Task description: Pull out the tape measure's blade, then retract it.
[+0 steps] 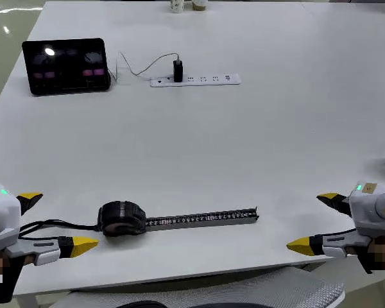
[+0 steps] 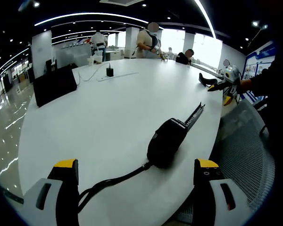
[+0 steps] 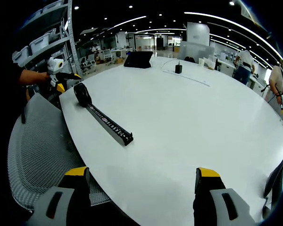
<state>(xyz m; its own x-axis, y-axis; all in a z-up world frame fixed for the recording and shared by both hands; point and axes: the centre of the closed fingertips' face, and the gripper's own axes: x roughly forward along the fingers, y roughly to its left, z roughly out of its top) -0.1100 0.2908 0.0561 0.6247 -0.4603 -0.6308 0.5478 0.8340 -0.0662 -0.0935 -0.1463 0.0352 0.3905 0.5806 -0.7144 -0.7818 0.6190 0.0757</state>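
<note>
L claw (image 1: 61, 219) is wide open, nothing in it. R claw (image 1: 306, 221) is also wide and empty. The tape measure (image 1: 122, 218) lies on the white counter (image 1: 244, 147) just ahead of L claw, clear of its jaws. A black cord (image 1: 51, 224) runs from the case back btwn the L jaws. The blade (image 1: 202, 219) is out, flat on the counter, pointing twd R claw, and its hook end stops short w/ a gap. Far beyond both claws are a tablet (image 1: 65, 66) and a power strip (image 1: 196, 79) w/ a plug in it.

White table (image 1: 276, 147), dark tablet (image 1: 65, 65) upright, white power strip (image 1: 199, 79) with black plug (image 1: 178, 69), grey mesh chair (image 1: 244, 292)
</note>
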